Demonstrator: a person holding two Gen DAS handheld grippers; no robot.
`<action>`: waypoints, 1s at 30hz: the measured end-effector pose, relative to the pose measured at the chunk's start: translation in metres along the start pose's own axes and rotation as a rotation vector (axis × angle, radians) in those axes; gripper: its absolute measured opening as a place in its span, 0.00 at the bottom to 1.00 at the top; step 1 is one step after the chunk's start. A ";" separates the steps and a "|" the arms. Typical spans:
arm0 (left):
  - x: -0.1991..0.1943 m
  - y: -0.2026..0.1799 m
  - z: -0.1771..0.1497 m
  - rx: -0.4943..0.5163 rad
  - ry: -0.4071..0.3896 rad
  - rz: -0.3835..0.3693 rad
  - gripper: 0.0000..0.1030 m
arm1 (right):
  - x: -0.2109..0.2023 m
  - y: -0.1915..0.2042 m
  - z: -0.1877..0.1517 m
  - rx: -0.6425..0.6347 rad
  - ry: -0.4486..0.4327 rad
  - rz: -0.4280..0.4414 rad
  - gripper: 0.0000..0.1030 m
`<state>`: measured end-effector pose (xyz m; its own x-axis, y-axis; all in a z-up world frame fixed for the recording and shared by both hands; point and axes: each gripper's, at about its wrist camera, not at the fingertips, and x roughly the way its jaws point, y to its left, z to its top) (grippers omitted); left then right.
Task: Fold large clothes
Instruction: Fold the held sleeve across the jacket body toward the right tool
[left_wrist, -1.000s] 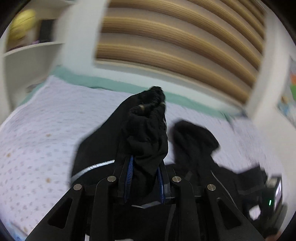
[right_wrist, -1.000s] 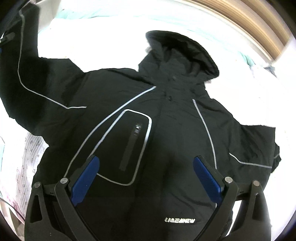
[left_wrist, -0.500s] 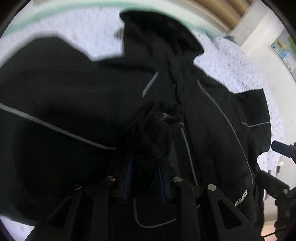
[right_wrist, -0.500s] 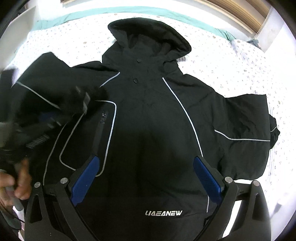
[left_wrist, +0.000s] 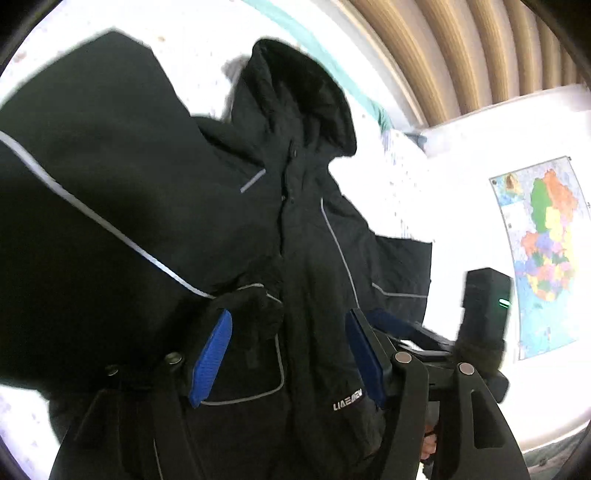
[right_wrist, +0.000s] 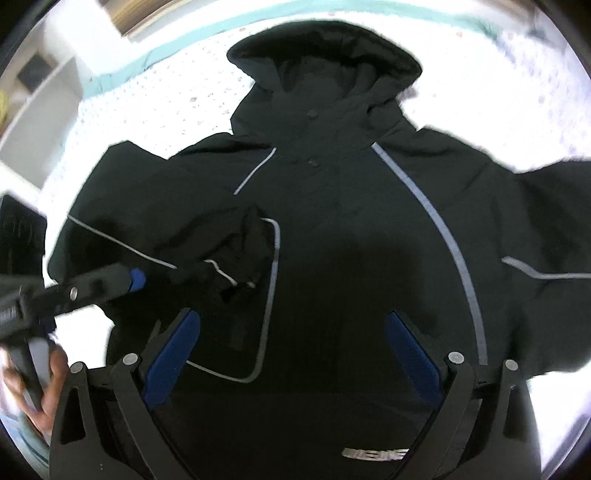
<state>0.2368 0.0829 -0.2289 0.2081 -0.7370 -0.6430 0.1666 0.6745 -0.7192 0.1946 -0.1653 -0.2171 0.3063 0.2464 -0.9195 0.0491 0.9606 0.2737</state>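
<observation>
A black hooded jacket with grey piping lies front up on the bed, hood at the far end. Its left sleeve is folded across the chest, the cuff resting near the chest pocket. The jacket also shows in the left wrist view. My left gripper is open and empty just over that cuff; it also shows in the right wrist view. My right gripper is open and empty above the jacket's lower front. The right sleeve lies spread out to the right.
The bed has a pale dotted sheet with a teal edge. A white shelf unit stands at the left. A slatted wooden headboard and a wall map show in the left wrist view.
My left gripper carried the left sleeve's cuff over onto the chest, then opened and let it go. My right gripper moved closer over the jacket and stayed open.
</observation>
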 end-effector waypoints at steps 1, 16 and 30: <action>-0.006 -0.004 0.000 0.013 -0.016 0.008 0.64 | 0.006 0.001 0.002 0.008 0.014 0.020 0.92; -0.086 -0.004 0.006 0.024 -0.292 0.286 0.62 | 0.076 0.036 0.016 -0.025 0.037 0.093 0.29; -0.031 -0.022 0.028 0.138 -0.194 0.328 0.62 | -0.066 -0.059 0.021 -0.112 -0.256 -0.261 0.28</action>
<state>0.2537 0.0916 -0.1859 0.4477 -0.4688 -0.7614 0.1857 0.8817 -0.4337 0.1917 -0.2413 -0.1664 0.5256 -0.0353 -0.8500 0.0572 0.9983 -0.0060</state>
